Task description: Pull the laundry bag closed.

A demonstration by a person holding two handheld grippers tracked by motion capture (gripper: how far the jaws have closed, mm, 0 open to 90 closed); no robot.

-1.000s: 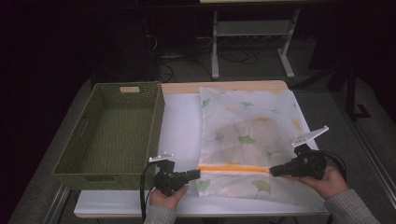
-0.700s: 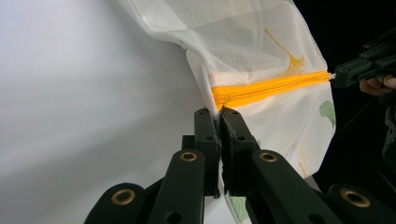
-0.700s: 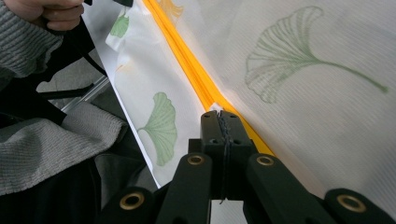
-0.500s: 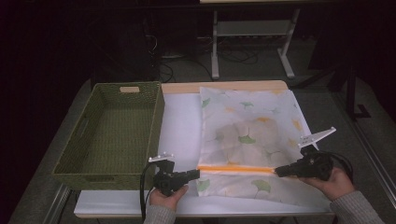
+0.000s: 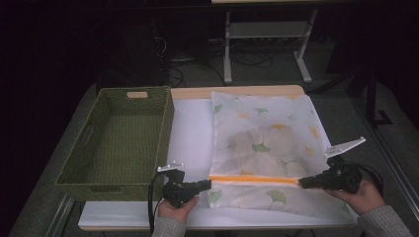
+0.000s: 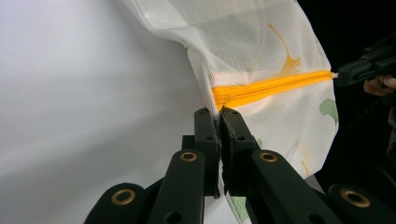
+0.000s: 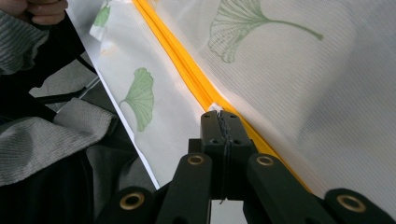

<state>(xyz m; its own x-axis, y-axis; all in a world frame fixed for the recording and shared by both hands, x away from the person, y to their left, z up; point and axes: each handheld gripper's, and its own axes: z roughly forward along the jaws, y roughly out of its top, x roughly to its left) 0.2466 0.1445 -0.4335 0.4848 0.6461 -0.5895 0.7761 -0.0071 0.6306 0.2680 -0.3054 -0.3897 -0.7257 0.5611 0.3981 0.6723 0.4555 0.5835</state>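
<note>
White tabletop [image 5: 190, 133]: mesh bag [image 5: 267, 143], ginkgo print, orange zipper [image 5: 254, 179].

No lettering, label, brand or number can be read anywhere in these frames. The mesh laundry bag [image 5: 267, 143] carries only a printed pattern of green and yellow ginkgo leaves, no words.

Count: one mesh bag [image 5: 267, 148] with one orange zipper [image 5: 254, 179]; one green basket [image 5: 118, 143]; two tools, left [image 5: 206, 185] and right [image 5: 302, 182]; one bench [image 5: 190, 138].
</note>
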